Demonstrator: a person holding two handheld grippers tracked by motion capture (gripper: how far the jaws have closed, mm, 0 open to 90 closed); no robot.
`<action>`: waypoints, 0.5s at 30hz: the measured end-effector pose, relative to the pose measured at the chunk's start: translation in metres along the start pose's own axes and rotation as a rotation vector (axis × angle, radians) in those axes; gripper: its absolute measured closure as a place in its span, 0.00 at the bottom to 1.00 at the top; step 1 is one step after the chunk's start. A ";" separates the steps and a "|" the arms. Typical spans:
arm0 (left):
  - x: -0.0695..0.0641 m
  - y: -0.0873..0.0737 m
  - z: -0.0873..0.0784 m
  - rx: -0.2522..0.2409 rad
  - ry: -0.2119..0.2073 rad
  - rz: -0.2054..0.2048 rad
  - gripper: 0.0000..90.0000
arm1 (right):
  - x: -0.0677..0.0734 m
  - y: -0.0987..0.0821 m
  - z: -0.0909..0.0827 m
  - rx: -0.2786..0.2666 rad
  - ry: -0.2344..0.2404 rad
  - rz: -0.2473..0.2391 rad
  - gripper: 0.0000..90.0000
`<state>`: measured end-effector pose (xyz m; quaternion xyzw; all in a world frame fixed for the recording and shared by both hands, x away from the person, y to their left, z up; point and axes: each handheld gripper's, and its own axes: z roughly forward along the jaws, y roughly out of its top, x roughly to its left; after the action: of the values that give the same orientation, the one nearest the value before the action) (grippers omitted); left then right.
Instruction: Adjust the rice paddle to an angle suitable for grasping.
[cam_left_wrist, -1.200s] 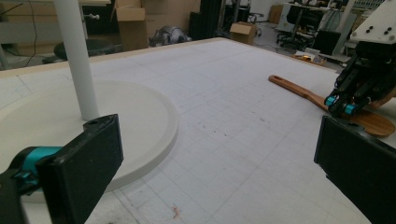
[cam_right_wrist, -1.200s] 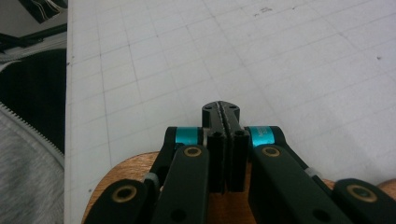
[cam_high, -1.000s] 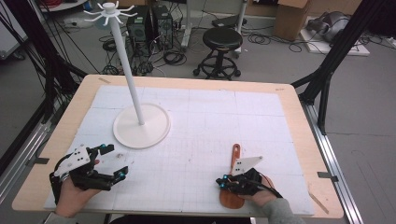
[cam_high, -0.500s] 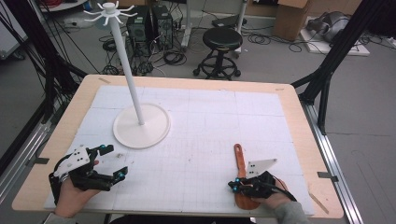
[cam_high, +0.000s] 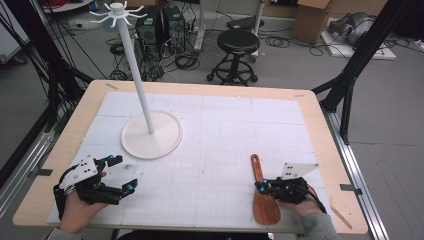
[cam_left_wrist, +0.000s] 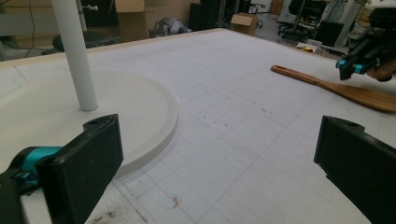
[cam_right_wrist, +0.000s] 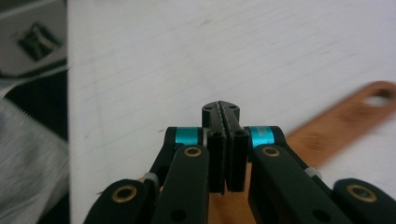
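Wooden spatula (cam_high: 262, 195) lies flat at the table's (cam_high: 320, 130) near right edge; right gripper (cam_high: 260, 186) is closed tight on nothing just above it, left gripper (cam_high: 125, 175) gapes wide, empty

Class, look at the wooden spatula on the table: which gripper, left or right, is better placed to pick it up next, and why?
The right gripper, probably. It hovers at the wooden spatula, jaws shut with nothing between them. The left gripper, jaws open, sits across the table near the white stand.
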<state>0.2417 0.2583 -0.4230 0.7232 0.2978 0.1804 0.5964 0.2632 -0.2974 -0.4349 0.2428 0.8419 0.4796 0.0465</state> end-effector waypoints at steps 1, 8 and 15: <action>0.000 0.000 0.000 0.001 -0.002 0.002 0.02 | -0.004 -0.001 -0.003 -0.004 -0.016 0.008 0.99; 0.001 0.000 0.000 -0.005 -0.001 -0.005 0.02 | -0.024 -0.012 -0.009 0.030 -0.066 0.077 0.99; 0.001 0.000 0.000 -0.006 -0.001 -0.004 0.02 | -0.033 -0.012 -0.005 0.055 -0.122 0.031 0.99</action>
<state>0.2425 0.2590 -0.4228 0.7209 0.2983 0.1800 0.5991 0.2862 -0.3211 -0.4470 0.2860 0.8464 0.4414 0.0837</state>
